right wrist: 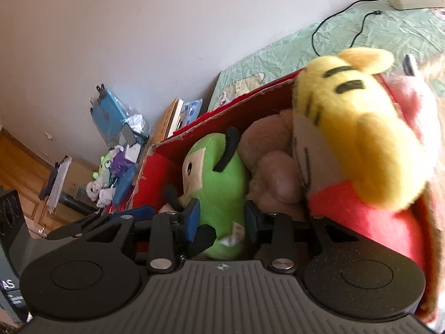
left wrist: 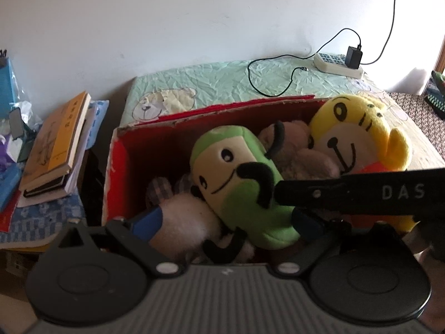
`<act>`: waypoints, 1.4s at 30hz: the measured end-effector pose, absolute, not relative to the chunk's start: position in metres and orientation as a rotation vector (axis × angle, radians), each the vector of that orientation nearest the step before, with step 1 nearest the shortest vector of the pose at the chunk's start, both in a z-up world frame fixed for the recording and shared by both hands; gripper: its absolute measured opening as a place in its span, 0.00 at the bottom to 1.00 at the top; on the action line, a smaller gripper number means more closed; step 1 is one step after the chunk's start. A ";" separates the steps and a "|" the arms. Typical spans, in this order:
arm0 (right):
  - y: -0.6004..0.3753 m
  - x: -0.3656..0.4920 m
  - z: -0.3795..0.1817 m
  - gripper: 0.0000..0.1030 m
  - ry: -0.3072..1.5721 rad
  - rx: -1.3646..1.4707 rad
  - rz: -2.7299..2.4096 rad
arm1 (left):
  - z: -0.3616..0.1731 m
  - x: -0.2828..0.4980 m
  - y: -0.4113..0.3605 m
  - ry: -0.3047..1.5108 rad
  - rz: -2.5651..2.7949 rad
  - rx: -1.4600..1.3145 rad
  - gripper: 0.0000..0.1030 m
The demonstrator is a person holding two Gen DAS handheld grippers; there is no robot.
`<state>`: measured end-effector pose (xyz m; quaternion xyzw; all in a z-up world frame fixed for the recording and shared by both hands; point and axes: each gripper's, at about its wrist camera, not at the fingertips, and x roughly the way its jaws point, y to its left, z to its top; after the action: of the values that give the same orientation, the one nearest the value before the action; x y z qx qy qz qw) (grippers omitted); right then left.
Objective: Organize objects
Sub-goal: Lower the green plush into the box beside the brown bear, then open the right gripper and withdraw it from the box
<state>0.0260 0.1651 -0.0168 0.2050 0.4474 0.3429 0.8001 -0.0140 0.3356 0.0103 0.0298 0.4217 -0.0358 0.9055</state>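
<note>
- Nearest to us in the right wrist view is the right gripper (right wrist: 221,217), and its two blue fingers (right wrist: 192,218) press on both sides of the lower body of the green plush toy (right wrist: 219,175); we would say it is pinching the toy
- The green plush toy lies inside the red cardboard box (left wrist: 126,150), leaning on a white fluffy toy (left wrist: 180,220) and beside a brown plush (left wrist: 294,150)
- The yellow plush toy (left wrist: 358,133) sits at the right end of the box, partly over its edge
- The left gripper (left wrist: 222,222) hangs over the near side of the box with its fingers spread wide; one blue finger (left wrist: 148,221) is close to the white fluffy toy, and we see nothing held between them
- We judge that the step in hand is the placing or taking of the green toy at the box; from these views alone we cannot tell which one
- If it is placing, the next move calls for opening the right gripper and drawing it straight back, so that the soft toy does not come out with it
- The box stands on a bed (left wrist: 222,80) with a green sheet, where a power strip (left wrist: 338,62) also lies; a stack of books (left wrist: 55,144) is at the left
</note>
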 end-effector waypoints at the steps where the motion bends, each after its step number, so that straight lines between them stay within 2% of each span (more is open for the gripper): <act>1: 0.164 0.024 -0.015 0.35 0.953 0.434 0.731 | 0.010 -0.014 0.333 0.874 -0.070 0.069 0.97; 30: 0.147 -0.024 0.010 0.36 0.783 0.250 0.570 | 0.029 -0.043 0.317 0.880 0.027 0.103 0.96; 42: 0.125 -0.031 0.017 0.37 0.790 0.317 0.650 | 0.045 -0.064 0.300 0.855 0.081 0.111 0.96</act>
<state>-0.0307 0.1250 0.0167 0.1509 0.3763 0.3098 0.8600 -0.0643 0.3003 0.0450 0.0537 0.4141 0.0391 0.9078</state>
